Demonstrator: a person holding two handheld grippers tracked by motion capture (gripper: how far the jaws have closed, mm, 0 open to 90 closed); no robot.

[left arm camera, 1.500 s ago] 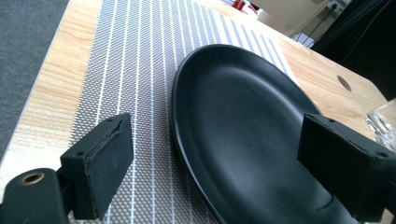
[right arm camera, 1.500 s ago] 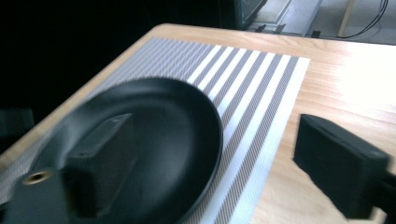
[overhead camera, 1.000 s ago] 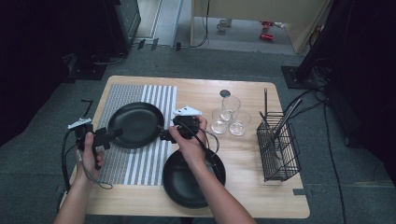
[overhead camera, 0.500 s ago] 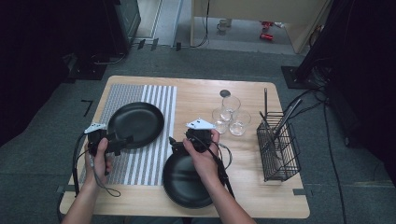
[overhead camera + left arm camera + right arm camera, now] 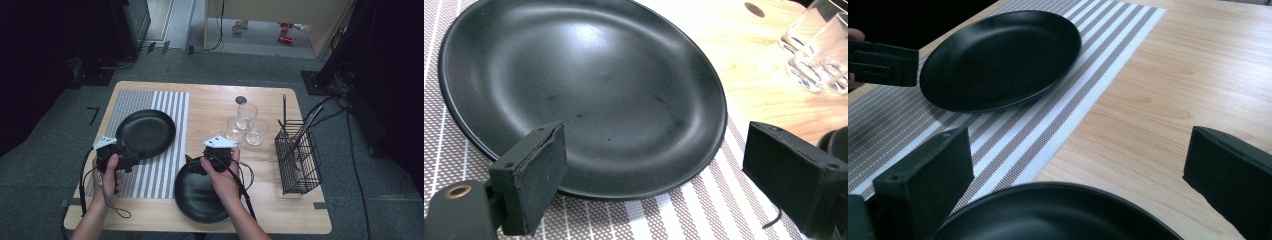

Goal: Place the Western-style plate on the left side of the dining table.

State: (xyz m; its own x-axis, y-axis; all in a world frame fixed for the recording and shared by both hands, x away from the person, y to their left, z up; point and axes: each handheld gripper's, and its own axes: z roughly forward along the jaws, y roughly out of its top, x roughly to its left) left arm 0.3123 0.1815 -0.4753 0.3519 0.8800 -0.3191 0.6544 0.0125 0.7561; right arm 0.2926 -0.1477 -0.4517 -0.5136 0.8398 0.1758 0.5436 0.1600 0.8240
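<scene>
1. Grey carpet surrounds a pale wooden worktop (image 5: 210,107), with dark equipment and trailing cables at the room's edges.
2. On the left part of the worktop lies a striped placemat (image 5: 165,165), brown and white bands running away from the person.
3. One black plate (image 5: 146,133) sits flat on the placemat. A second black plate (image 5: 192,197) lies on bare wood near the front edge, just right of the mat.
4. The left claw (image 5: 137,159) hovers at the near rim of the plate on the mat. In the left gripper view its jaws stand wide apart, one at each side of that rim (image 5: 624,192), gripping nothing.
5. The right claw (image 5: 192,165) is at the far rim of the front plate. In the right gripper view its jaws are likewise spread, the plate's edge (image 5: 1058,192) lying between and below them, not pinched.
6. Whether either claw touches its plate cannot be told.
7. Three clear glasses (image 5: 243,125) stand clustered right of centre, touching or nearly so.
8. A black wire basket (image 5: 300,170) stands near the right edge, holding thin dark utensils that lean upward.
</scene>
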